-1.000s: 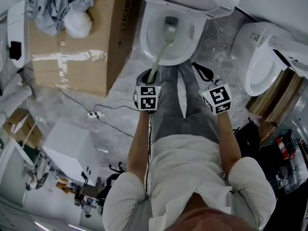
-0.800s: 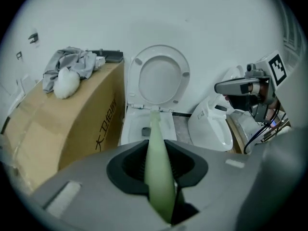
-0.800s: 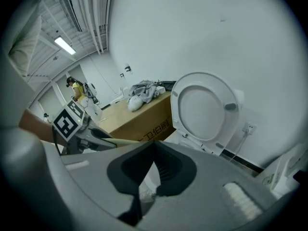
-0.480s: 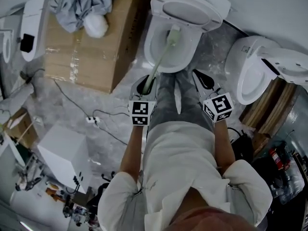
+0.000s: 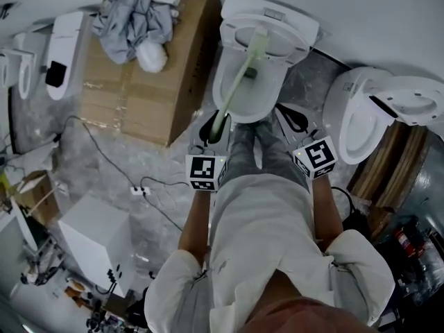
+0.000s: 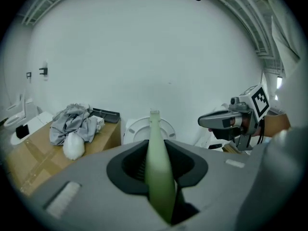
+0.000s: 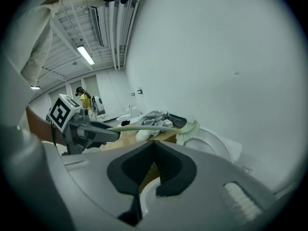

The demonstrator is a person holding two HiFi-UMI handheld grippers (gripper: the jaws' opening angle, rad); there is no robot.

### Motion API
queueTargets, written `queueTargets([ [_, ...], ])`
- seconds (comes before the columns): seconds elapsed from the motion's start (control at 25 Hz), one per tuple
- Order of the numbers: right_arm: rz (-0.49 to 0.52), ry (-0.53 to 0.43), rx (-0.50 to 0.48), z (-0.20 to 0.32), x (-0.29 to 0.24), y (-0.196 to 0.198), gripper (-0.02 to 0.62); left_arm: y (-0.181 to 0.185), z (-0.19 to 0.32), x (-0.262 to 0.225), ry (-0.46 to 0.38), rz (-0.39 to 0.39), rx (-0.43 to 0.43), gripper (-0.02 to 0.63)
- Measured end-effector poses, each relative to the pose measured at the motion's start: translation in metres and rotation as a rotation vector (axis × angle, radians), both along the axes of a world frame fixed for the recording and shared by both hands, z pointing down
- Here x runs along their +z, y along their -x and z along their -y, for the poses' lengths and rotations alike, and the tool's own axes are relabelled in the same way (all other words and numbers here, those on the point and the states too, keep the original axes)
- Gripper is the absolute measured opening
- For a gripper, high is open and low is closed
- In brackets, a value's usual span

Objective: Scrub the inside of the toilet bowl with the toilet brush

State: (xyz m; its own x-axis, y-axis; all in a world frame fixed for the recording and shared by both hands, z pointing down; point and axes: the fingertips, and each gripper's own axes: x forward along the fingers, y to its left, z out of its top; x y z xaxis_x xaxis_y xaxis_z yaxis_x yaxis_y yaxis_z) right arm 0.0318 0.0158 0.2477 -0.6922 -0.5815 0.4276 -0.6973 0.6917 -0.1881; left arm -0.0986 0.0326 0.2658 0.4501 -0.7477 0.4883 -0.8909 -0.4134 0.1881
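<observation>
Right tool (image 7: 154,148): jaws pressed together, nothing held; it is carried just right of the left one.

Left tool (image 5: 216,125): clamped on the low end of the toilet brush (image 5: 236,89), the pale green handle pinched between the pads.

Handling, judged: light, stiff plastic, smooth and likely slippery when wet. The long lever is best gripped low on the handle, as here, firmly enough to stop twisting.

Brush head (image 5: 258,41) is held above the back of the toilet bowl (image 5: 219,92), before the raised lid (image 5: 277,16), not down inside.

Bowl contents: a dark patch is seen; water cannot be told.

Further left, a cardboard box (image 5: 132,96) is topped with grey cloth (image 5: 132,16).
</observation>
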Motion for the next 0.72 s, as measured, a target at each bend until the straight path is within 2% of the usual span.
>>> queueTargets([
  [0.24,0.008,-0.043,-0.023,0.004,-0.018,0.002,0.003,-0.003,0.01,-0.024,-0.057,0.0,-0.004,0.114],
  [0.72,-0.001,-0.075,-0.05,-0.001,-0.027,0.006,0.003,-0.003,0.009,-0.037,-0.099,0.005,0.001,0.114],
])
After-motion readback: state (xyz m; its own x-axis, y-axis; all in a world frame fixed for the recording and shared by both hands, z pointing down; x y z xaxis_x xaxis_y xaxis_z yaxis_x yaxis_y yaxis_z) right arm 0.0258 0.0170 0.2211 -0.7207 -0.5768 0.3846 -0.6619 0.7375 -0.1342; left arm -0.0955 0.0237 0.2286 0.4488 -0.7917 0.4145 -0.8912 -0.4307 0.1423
